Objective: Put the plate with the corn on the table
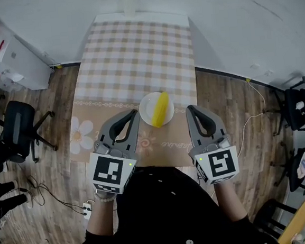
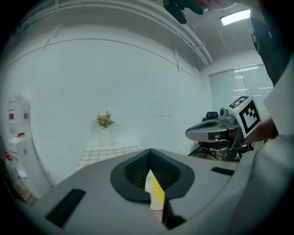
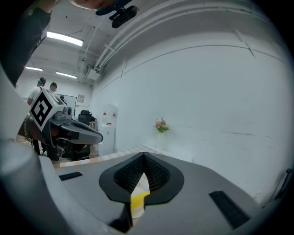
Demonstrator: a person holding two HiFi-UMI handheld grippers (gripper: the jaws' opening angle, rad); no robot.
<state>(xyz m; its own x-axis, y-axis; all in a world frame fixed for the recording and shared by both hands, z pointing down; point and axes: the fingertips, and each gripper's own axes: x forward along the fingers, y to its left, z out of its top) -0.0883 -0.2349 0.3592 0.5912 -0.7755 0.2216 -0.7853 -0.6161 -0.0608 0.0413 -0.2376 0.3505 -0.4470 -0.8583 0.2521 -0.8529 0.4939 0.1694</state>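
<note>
Bottom centre of the head view, a black top (image 1: 166,213) fills the frame, with one small pale button (image 1: 189,243) low on it. At lower left there's a bracelet of white beads (image 1: 105,197) on the wrist. The left gripper (image 1: 133,115) is a smooth grey shell, beak-shaped with a dark looped cut-out. The right gripper (image 1: 190,110) is its twin. Each carries a white cube printed with black squares, the left cube (image 1: 113,171) and the right cube (image 1: 219,164), with a tiny green light at one top corner. In the gripper views, black ribbed pads (image 2: 135,170) sit in a dark collar, and black rectangular slots (image 3: 227,209) mark the grey casing.
</note>
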